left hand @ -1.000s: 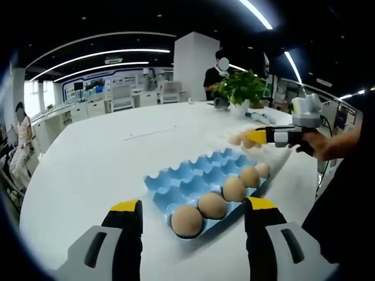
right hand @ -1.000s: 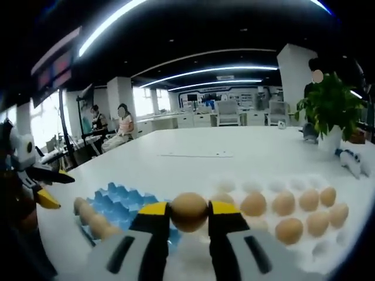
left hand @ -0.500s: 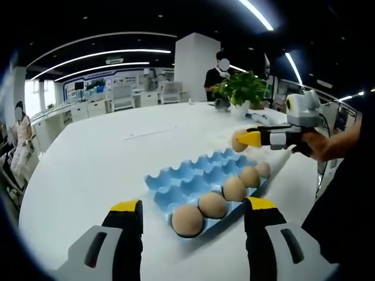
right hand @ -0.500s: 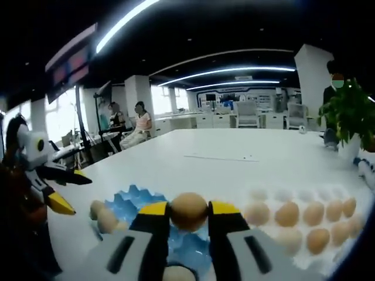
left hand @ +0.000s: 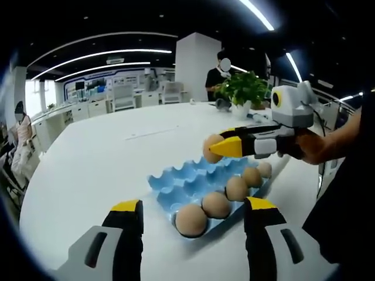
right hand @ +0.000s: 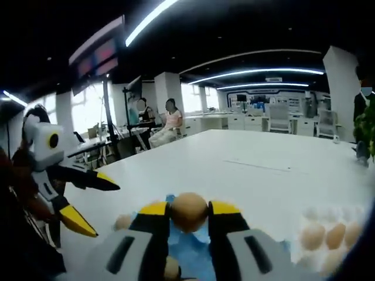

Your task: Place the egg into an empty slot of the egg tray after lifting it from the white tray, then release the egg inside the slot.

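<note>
Egg: the egg [right hand: 188, 211] is pinched between the yellow tips of the right gripper [right hand: 188, 213], carried above the blue egg tray [left hand: 193, 181].
Left gripper: the left gripper [left hand: 192, 212] hangs spread and empty on the near side of the tray.
Tray: 4 eggs [left hand: 215, 205] sit in the near row; the rows behind look empty.
White tray: more eggs lie in the white tray [right hand: 326, 235] at the right, blurred at the edge.
Handling: light, smooth, brittle; likely best held across its middle with a gentle squeeze.
Room: the white table [left hand: 94, 158] lies bare around the tray; the empty slots appear reachable from above, though the filled row sits close beside them.
</note>
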Demonstrator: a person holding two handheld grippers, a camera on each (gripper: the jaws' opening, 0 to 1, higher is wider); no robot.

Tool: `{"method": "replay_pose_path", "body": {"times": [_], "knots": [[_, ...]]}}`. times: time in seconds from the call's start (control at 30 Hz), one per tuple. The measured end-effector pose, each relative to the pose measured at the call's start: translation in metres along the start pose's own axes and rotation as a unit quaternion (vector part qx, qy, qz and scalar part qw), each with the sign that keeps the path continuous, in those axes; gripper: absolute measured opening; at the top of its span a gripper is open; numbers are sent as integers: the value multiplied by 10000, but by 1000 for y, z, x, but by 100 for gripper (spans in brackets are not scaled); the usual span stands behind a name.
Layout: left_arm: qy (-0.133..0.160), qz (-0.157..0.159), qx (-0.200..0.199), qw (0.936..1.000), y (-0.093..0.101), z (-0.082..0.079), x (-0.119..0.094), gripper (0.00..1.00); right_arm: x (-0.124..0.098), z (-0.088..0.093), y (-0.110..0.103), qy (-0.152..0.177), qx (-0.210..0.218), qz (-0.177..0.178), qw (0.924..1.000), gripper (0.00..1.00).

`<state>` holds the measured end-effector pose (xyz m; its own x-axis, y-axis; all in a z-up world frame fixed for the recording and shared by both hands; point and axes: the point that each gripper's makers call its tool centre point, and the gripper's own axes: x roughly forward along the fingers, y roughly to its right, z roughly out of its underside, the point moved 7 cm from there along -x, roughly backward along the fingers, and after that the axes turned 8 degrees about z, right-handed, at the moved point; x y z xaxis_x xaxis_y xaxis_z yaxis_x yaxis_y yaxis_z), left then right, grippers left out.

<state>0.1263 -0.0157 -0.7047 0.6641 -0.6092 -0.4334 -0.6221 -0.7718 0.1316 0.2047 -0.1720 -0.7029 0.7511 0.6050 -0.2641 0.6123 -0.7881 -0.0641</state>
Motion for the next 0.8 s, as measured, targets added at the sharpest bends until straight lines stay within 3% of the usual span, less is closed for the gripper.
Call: {"method": "replay_pose_path", "body": {"times": [0.43,0.8], "knots": [[-89,44,56,9999,0,3,1,70,34,4,-38,-188,-248,-616,9976,25],[-104,31,21,9999,-1,4,1,70,50,19,-51,-524,-267,-854,9946,25]]}}
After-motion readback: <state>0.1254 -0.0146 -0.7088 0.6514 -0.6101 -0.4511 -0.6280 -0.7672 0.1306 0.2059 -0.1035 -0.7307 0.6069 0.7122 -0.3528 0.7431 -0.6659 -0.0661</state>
